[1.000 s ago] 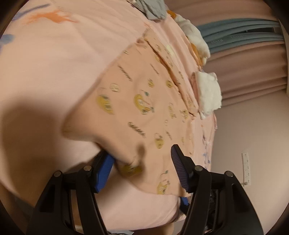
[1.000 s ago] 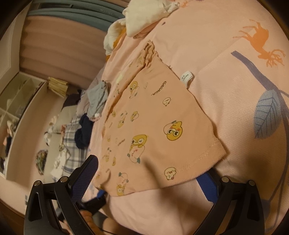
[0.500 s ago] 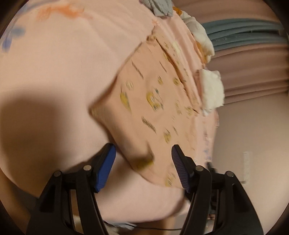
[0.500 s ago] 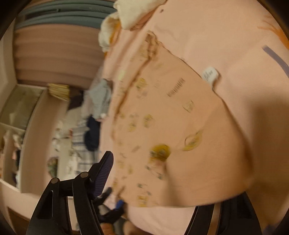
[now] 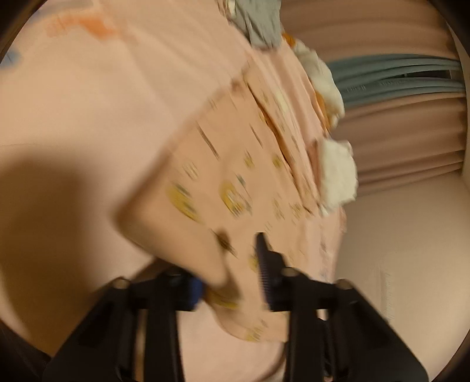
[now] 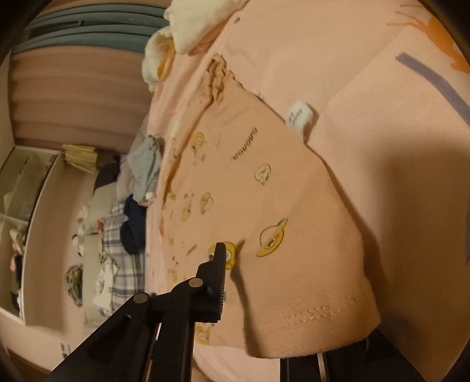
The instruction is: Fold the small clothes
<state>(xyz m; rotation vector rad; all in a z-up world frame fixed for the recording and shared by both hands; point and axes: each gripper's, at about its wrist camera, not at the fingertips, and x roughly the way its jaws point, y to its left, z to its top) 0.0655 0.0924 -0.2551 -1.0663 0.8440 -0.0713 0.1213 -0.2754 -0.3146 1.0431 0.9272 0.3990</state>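
A small pink garment printed with yellow ducks lies spread on the pink bedsheet. In the blurred left wrist view my left gripper is at its near edge. The jaws are closing, with a bunched fold of the cloth pinched between the blue pads. In the right wrist view the same garment shows a white label at its far edge. My right gripper is closing on the stitched hem. Its left finger presses into the cloth, and the hem hides the right finger.
White fluffy clothes and a grey garment lie at the far end of the bed, before curtains. Beside the bed is a pile of dark and plaid clothes, then a shelf unit.
Both grippers' jaws have narrowed from wide apart onto the garment's near edge. The cloth now bunches between the left pads, and the hem drapes over the right gripper's right finger.
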